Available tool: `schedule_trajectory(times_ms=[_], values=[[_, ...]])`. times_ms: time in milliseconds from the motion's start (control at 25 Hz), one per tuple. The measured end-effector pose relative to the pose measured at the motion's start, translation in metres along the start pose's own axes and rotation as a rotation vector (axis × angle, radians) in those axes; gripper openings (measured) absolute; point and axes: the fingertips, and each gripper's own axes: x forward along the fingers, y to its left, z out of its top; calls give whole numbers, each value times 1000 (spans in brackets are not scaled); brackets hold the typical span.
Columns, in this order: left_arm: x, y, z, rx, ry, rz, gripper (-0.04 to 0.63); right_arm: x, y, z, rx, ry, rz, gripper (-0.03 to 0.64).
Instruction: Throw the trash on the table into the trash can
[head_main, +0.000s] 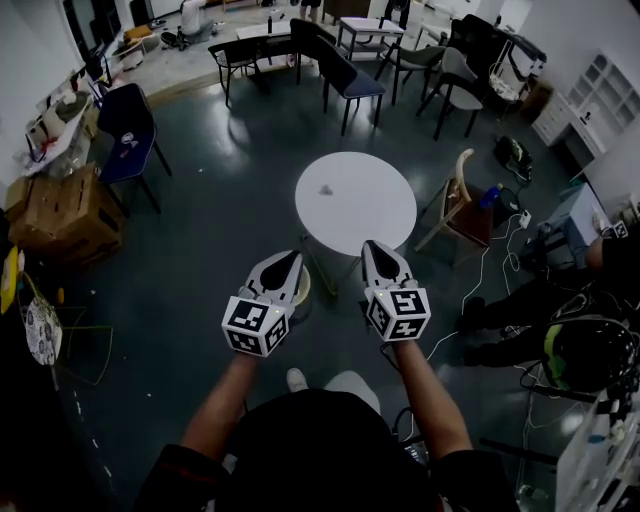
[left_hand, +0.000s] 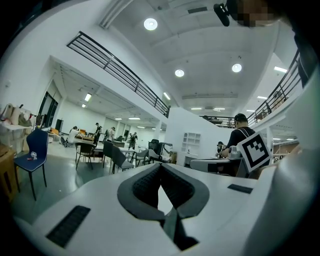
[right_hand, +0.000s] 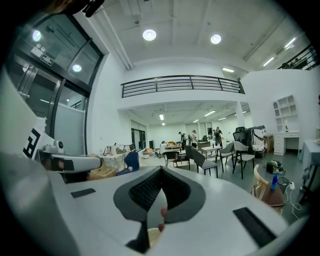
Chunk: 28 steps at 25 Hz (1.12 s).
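A round white table (head_main: 380, 215) stands on the dark floor ahead of me. One small pale scrap of trash (head_main: 326, 190) lies on its left half. Both grippers hang level in the air, short of the table's near edge. My left gripper (head_main: 290, 259) is shut and holds nothing; in the left gripper view its tips (left_hand: 160, 166) meet. My right gripper (head_main: 370, 247) is shut and empty too, tips together (right_hand: 161, 170). A beige woven trash can (head_main: 301, 288) shows on the floor just right of the left gripper, mostly hidden by it, and appears low between the right jaws (right_hand: 150, 236).
A wooden chair (head_main: 462, 195) stands at the table's right with cables (head_main: 500, 250) on the floor beside it. A blue chair (head_main: 130, 130) and cardboard boxes (head_main: 60, 205) are at the left. A seated person (head_main: 590, 350) is at the right. More chairs (head_main: 350, 85) stand beyond.
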Motion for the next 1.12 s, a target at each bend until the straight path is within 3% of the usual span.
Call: schedule_trajectory(times_ms=[520,1120], values=[[49,34,-16,-27,47,32,11,59,-41,-6,18,25,-6,18],[200,72,1,-41,55,74,11,170,-147,25,8,34,56,18]])
